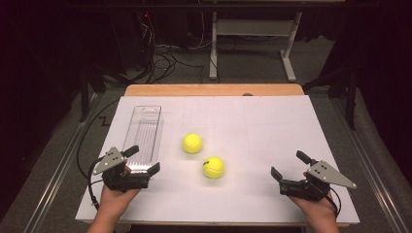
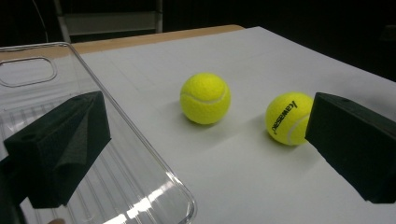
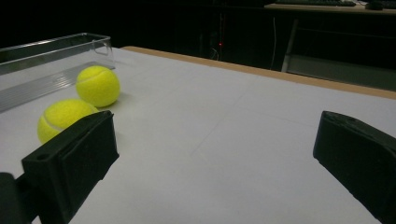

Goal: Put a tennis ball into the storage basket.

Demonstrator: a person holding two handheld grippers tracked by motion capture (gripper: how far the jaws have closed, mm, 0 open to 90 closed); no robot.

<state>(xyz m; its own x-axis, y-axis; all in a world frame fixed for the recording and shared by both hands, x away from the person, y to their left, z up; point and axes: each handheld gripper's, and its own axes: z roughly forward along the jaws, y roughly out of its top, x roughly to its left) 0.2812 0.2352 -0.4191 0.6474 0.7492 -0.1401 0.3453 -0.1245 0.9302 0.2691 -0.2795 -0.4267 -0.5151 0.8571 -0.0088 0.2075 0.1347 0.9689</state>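
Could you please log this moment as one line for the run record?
left gripper: open, jaws straddling near end of clear plastic tray | right gripper: open, holding nothing | two yellow tennis balls: loose on white table, apart

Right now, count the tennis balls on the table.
2: one tennis ball lies mid-table beside the clear tray; the other sits nearer the person, toward the right gripper.

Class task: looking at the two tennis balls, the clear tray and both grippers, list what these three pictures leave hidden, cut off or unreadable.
1. Near tennis ball: in the left gripper view its right edge sits behind the black jaw; in the right gripper view its lower part is behind a jaw.
2. Its printed lettering is too small to read in the high view.
3. Clear tray: cut off by the left and bottom edges in the left gripper view.
4. Left gripper covers the tray's near end in the high view.
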